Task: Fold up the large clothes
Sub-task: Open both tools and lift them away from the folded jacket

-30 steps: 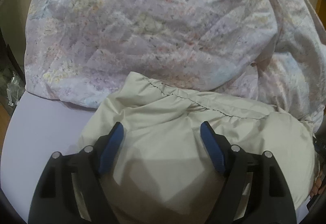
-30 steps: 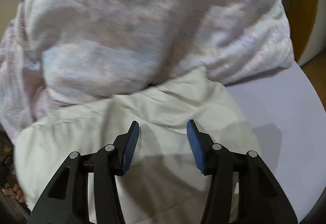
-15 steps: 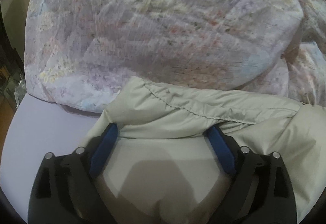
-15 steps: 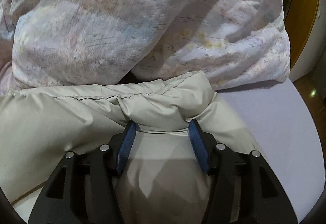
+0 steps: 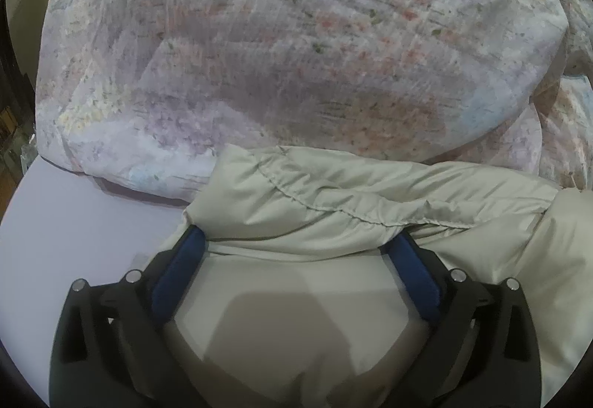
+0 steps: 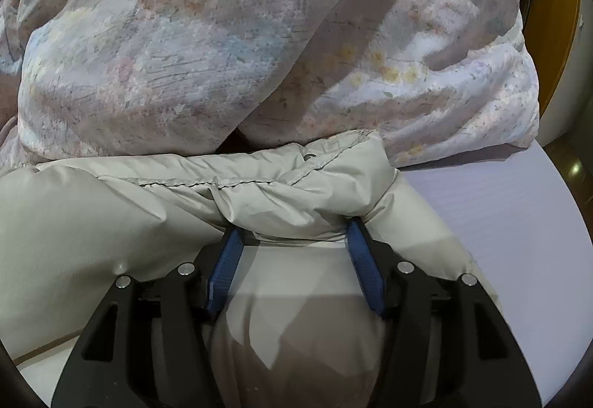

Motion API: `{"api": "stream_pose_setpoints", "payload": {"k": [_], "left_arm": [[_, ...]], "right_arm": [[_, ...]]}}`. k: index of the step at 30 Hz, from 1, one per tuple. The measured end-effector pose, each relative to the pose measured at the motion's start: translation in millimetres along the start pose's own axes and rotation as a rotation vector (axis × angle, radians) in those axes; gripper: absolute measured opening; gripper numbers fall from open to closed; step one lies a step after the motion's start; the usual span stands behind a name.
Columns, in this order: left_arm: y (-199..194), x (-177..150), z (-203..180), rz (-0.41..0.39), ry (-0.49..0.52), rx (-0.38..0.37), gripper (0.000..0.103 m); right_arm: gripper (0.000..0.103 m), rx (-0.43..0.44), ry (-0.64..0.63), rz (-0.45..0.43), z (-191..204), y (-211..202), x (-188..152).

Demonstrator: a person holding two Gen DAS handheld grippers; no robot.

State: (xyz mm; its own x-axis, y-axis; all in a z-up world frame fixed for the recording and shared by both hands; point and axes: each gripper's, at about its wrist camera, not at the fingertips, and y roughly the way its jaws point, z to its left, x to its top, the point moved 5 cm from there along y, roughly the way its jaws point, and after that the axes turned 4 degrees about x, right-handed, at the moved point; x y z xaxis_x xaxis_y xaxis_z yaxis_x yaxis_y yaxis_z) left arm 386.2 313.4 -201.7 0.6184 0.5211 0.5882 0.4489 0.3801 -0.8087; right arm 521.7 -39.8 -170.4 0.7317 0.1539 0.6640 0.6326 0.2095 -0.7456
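My left gripper has its blue pads spread about as wide as they go, the jaws having just been opening, and a puffy fold of the beige padded jacket sits between them; the tips are tucked under that rolled edge, and the pads flank the fabric rather than pinch it. On the other side, my right gripper stands roughly half open, its jaws also just been easing apart, with the jacket's stitched hem bunched over the tips; the pads run alongside the fabric, and I can't be sure whether they press it, though it looks loose.

The jacket lies across the near part of the pale lilac surface, folded over itself so a seamed border runs across both views. In the right wrist view there's a small metal snap on that border, near its far corner. Just behind the jacket, touching its far edge, rises a big mound of floral-print bedding, soft pinks, blues and lilacs, filling the top of both pictures. Bare lilac surface shows to the left of my left gripper and to the right of my right one, where a strip of wooden floor peeks in at the edge
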Motion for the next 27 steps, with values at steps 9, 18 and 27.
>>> {"api": "stream_pose_setpoints", "payload": {"k": [9, 18, 27], "left_arm": [[18.3, 2.5, 6.0, 0.033, 0.005, 0.016, 0.100], [-65.1, -17.6, 37.6, 0.090, 0.086, -0.032, 0.099], [-131.2, -101.4, 102.3, 0.225, -0.168, -0.103, 0.098]], "right_arm": [[0.061, 0.006, 0.000, 0.034, -15.1, 14.9, 8.8], [0.076, 0.054, 0.209, 0.125, -73.4, -74.8, -2.8], [0.079, 0.213, 0.779, 0.267, -164.8, -110.1, -88.5]]}}
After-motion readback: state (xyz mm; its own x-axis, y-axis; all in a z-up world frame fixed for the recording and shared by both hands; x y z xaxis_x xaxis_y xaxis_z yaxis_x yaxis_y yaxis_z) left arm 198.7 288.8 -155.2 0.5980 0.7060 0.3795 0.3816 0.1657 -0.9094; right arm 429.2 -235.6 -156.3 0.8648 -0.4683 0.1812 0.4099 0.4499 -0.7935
